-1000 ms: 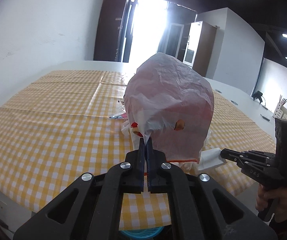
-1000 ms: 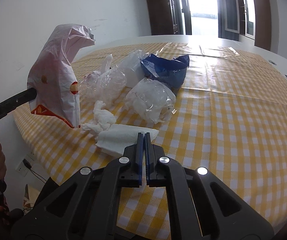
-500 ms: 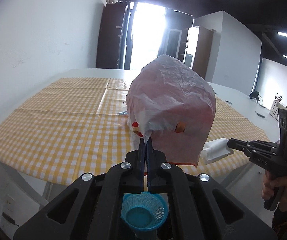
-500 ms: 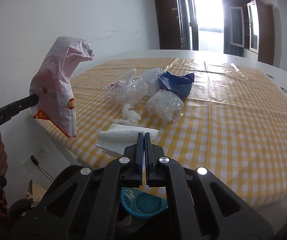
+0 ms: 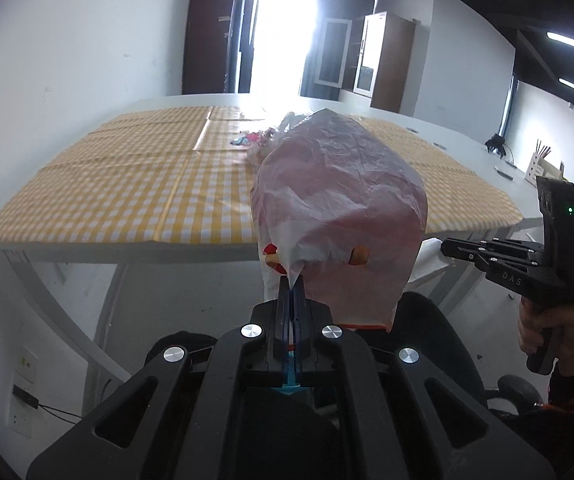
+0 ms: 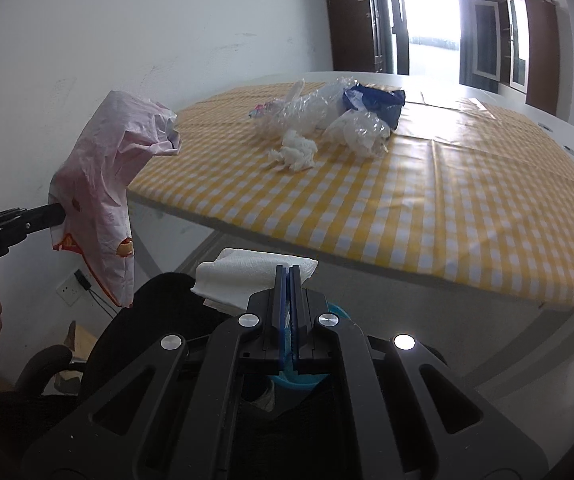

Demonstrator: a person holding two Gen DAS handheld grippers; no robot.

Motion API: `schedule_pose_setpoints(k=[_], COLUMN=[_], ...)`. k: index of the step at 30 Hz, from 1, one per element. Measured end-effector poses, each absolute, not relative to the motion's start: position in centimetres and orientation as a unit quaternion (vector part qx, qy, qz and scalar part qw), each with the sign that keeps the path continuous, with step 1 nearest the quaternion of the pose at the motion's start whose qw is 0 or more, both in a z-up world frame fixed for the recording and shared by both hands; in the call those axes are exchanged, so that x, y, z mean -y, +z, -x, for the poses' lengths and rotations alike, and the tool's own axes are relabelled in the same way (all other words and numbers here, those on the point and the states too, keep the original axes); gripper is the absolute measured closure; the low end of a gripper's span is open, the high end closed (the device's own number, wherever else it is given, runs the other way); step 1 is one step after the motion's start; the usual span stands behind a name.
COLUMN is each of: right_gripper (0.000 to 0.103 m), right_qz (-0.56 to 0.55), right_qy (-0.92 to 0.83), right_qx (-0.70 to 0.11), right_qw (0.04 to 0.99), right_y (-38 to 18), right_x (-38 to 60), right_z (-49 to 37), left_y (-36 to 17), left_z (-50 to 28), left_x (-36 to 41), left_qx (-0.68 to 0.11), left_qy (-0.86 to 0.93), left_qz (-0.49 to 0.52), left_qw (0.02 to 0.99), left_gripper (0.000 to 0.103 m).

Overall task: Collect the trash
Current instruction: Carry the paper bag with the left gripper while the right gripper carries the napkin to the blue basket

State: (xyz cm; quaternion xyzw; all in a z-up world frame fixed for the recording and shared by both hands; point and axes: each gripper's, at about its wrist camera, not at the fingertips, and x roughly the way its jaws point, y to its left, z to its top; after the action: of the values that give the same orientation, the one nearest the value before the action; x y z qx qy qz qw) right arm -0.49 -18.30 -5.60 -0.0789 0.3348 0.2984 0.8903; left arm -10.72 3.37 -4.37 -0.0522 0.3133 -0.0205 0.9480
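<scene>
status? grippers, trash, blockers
Left gripper shut on crumpled pink plastic bag. Right gripper shut on folded white paper towel. Nothing blocking.

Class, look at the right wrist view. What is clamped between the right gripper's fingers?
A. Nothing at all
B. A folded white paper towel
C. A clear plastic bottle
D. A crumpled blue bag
B: the right gripper is shut on the folded white paper towel, held off the table's edge, while the blue bag lies on the checkered tablecloth.

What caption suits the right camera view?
Right claw grips a white napkin; trash stays on the checked tablecloth.
</scene>
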Motion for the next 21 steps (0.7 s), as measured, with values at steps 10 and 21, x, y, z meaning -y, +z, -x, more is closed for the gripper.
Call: schedule_pose_setpoints(k=[10, 21], right_gripper=[0.102, 0.102], right_qz=[0.067, 0.068], right_qy=[0.28, 0.228], right_qx=[-0.4, -0.466], right_qw=[0.87, 0.852], right_y=[-12.4, -20.9], right_x=[18.9, 17.8], right_z=[-0.2, -4.3], left_y=[-11.8, -21.0], left_z=[8.8, 3.2], left_x=[-2.3, -2.6], left_qx=[-0.405, -0.494], left_qy=[-0.043, -0.019], left_qz=[0.069, 0.064], left_qw=[0.911, 0.867], left_gripper=[0.103, 0.103])
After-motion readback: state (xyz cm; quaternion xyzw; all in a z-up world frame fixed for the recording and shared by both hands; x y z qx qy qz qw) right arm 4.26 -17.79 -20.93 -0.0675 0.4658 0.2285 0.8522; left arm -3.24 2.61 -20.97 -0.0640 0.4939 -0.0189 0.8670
